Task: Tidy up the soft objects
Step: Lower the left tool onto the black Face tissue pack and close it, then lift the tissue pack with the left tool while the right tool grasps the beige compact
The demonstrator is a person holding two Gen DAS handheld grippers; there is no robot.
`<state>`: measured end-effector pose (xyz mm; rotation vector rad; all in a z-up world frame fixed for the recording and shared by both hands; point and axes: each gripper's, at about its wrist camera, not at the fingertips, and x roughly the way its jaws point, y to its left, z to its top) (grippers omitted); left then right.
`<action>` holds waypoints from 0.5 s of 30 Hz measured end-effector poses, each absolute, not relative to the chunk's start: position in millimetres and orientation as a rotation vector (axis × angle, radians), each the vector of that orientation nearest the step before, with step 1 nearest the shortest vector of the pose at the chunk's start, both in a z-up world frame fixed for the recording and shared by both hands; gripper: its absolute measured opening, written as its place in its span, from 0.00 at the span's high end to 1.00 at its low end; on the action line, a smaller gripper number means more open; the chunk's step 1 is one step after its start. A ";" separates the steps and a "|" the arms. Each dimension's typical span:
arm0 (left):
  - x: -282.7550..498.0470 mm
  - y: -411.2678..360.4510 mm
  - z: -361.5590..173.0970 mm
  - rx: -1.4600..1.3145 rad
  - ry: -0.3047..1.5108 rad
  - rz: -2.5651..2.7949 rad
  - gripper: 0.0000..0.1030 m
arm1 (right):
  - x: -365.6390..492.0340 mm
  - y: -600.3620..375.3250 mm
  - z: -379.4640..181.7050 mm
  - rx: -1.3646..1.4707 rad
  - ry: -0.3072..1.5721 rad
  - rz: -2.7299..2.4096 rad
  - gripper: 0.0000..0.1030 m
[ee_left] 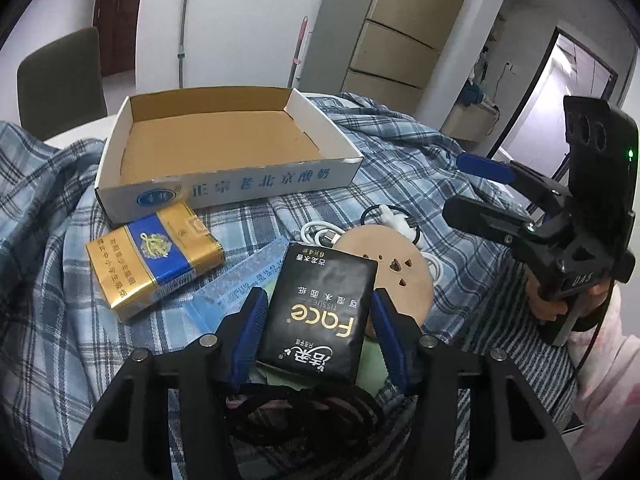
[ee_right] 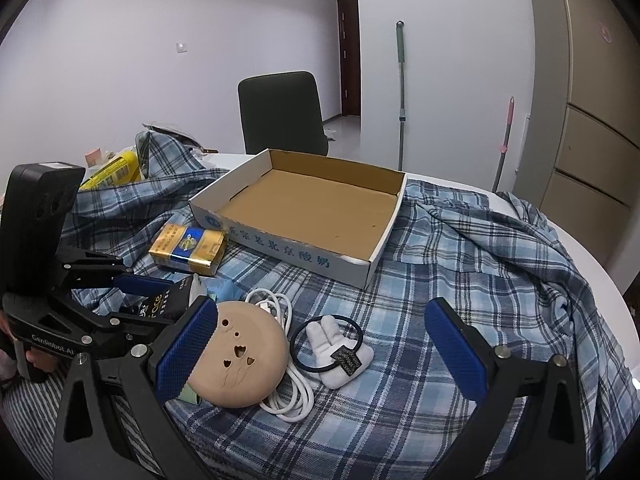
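Left gripper [ee_left: 318,322]: jaws part-closed on the black tissue pack [ee_left: 320,312], one blue pad against each long side. Pack held just clear of the plaid cloth [ee_right: 460,264], near the cloth's near edge, above a light blue flat packet [ee_left: 240,280] and overlapping the round tan disc [ee_left: 394,276].

Right gripper [ee_right: 332,354]: jaws spread wide, nothing clamped. Left pad just beside the tan disc; contact cannot be told. Right pad above bare cloth.

Between the right gripper's fingers, lying on the cloth:
- tan disc with small cut-out holes, resting on a coiled white cable [ee_right: 294,398];
- black hair tie [ee_right: 298,340], touching a small white fabric piece [ee_right: 332,338] with a dark label.

Toward the far edge of the cloth:
- open cardboard box [ee_right: 280,236], white outside with blue lettering, brown inside, nothing in it;
- gold and blue cigarette pack [ee_right: 188,248], lying flat just beside the box's near left corner.

Left far corner of the tabletop [ee_right: 600,248]: bunched cloth, with a yellow package [ee_right: 114,170] partly hidden behind it.

Visible in the left wrist view at right: a hand [ee_left: 548,304] on the right gripper's handle.

Beyond the tabletop: dark chair [ee_right: 282,112], two mop handles against the wall.
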<state>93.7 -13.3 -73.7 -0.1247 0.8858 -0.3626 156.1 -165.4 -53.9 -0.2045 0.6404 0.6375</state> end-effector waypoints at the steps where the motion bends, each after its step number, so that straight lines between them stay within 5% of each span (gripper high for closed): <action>1: 94.0 -11.8 -73.9 -0.135 0.888 -0.368 0.47 | 155.8 -164.8 -54.2 -0.208 0.641 0.638 0.00; 15: 78.2 -20.8 -62.8 -0.053 0.778 -0.315 0.52 | 150.6 -156.8 -57.4 -0.248 0.635 0.663 0.00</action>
